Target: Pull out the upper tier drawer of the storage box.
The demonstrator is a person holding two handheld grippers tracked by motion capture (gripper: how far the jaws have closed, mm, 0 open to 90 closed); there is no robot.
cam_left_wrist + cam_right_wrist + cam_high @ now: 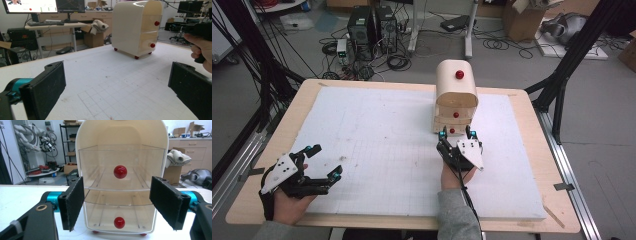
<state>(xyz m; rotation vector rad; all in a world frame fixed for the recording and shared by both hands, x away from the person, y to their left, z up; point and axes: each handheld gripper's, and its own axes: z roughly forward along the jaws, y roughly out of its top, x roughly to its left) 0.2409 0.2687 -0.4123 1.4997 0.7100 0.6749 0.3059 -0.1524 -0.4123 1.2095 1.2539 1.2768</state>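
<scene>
A cream cabinet [456,95] with clear drawers and red ball knobs stands on the white foam board [377,135], right of centre. My right gripper [456,134] is open right in front of its lowest drawer. In the right gripper view the jaws [120,202] stand wide apart on either side of the cabinet front [121,150], with the middle knob [120,171] and the bottom knob [119,222] between them, not touched. My left gripper [326,161] is open and empty at the board's near left. In the left gripper view it [117,87] faces the cabinet [136,27] from afar.
The foam board lies on a wooden table [252,200]. Black tripod legs [562,75] stand beside the table's right edge and cables [242,60] hang at its left. The person's right hand [200,47] is at the right of the left gripper view.
</scene>
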